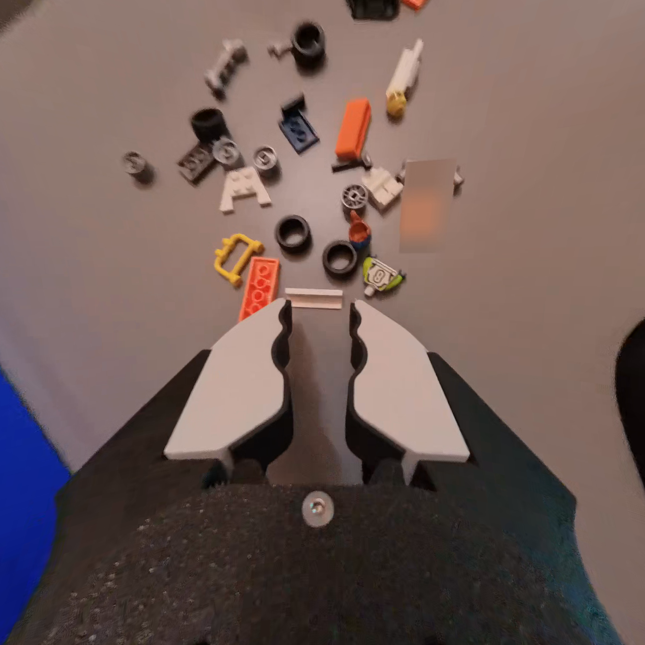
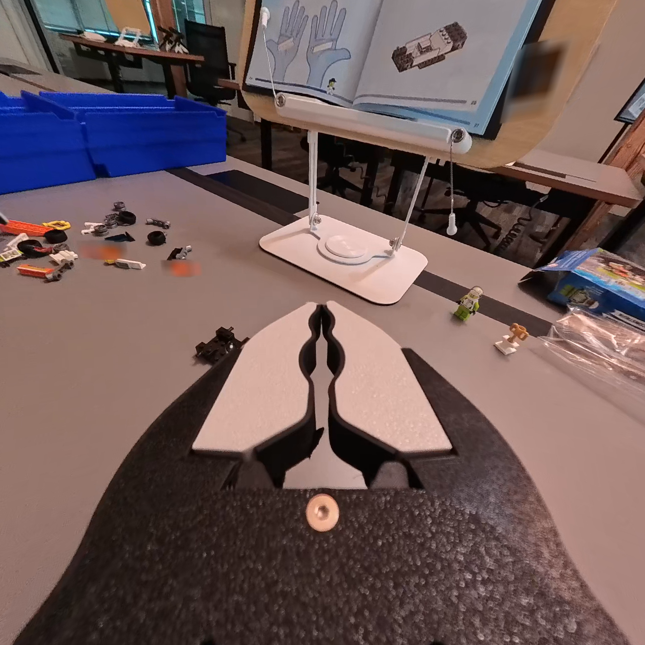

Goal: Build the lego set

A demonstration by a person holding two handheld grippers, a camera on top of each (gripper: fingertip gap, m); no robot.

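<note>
The left gripper (image 1: 318, 307) hangs over the desk (image 1: 104, 209), jaws apart, just short of a white bar piece (image 1: 313, 297) among loose parts. The right gripper (image 2: 323, 309), closed and empty, idles near the black chassis (image 2: 218, 343). Judged step: picking a piece; next, straddle the bar and close.

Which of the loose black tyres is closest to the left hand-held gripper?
The black tyre beside the green minifigure torso; the other tyre lies slightly farther, the rest far beyond.

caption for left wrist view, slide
Open left gripper hovers at a white bar piece among scattered lego parts.
</note>
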